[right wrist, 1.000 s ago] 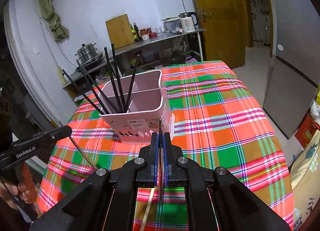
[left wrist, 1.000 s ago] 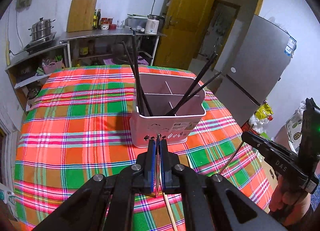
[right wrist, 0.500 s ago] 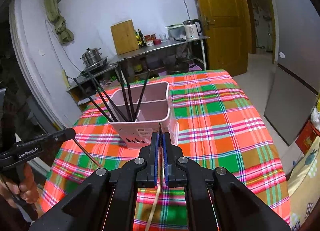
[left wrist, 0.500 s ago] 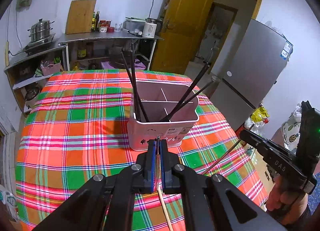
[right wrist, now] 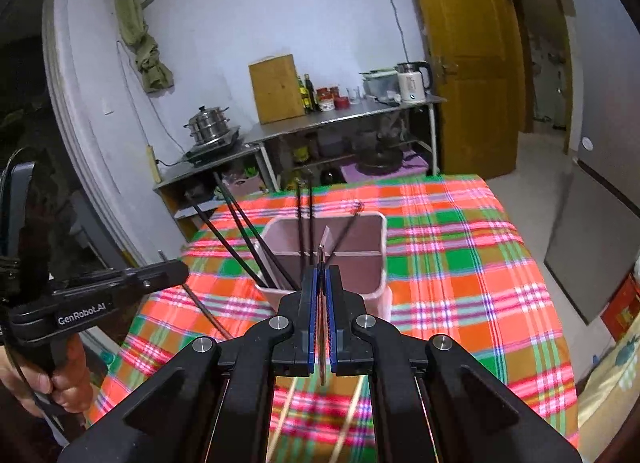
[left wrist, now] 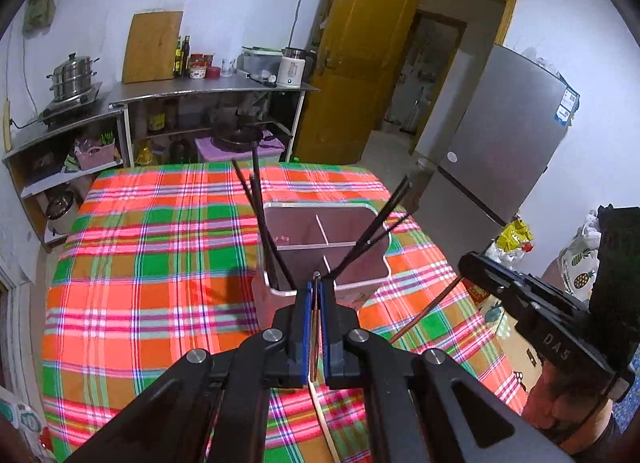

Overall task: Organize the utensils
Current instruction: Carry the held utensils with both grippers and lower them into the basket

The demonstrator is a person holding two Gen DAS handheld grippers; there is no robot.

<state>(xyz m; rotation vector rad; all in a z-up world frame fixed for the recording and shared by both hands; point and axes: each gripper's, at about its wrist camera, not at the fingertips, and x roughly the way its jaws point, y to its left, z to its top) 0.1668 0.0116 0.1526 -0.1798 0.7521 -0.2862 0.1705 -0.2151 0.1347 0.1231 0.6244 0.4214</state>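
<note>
A pink divided utensil holder stands on the plaid tablecloth with several dark chopsticks leaning in it. My left gripper is shut on a thin chopstick, just in front of and above the holder's near rim. My right gripper is shut on another chopstick, also close above the holder. Each gripper shows in the other's view, left and right, with its chopstick hanging down.
The table has a red, green and orange plaid cloth. Two light chopsticks lie on it near me. A steel shelf with pots and bottles stands behind, a yellow door and a fridge to the right.
Both grippers have risen and moved closer to the holder, each still shut on its chopstick. The holder now sits lower and nearer in both views.
</note>
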